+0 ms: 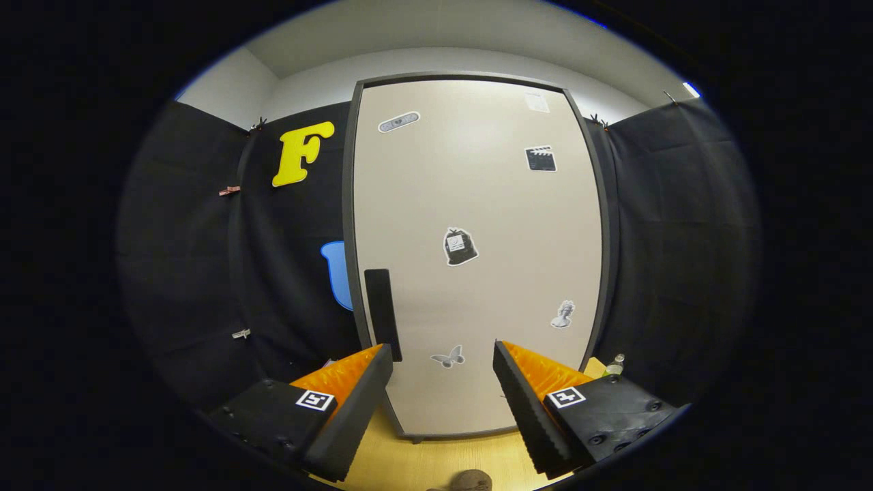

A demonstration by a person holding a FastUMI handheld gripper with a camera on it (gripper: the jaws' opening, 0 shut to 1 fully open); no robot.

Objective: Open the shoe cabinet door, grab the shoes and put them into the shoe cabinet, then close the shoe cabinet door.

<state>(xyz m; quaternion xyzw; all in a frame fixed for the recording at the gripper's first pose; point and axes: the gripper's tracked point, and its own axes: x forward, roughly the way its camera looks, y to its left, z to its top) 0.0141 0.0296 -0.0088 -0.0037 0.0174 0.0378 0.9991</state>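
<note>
The shoe cabinet stands shut against the black cloth wall, its pale door dotted with stickers and its dark handle running upright along the door's left edge, low down; the tongs face the door's lower half with the fingers spread wide apart, gripping nothing and touching nothing, the door beyond them. The handle sits just above the tip of the left finger, not between the two; a straight push from here would likely meet flat door rather than handle, and the ridged pads could skid on the smooth panel without catching; a pull begun before both fingers close on the handle might slip off and leave the door shut. A brownish rounded thing, possibly a shoe, lies on the wooden floor below and between the fingers, near the cabinet's bottom edge; too little of it shows to be sure; a door swung wide could perhaps knock it. A small bottle stands by the cabinet's lower right corner.
</note>
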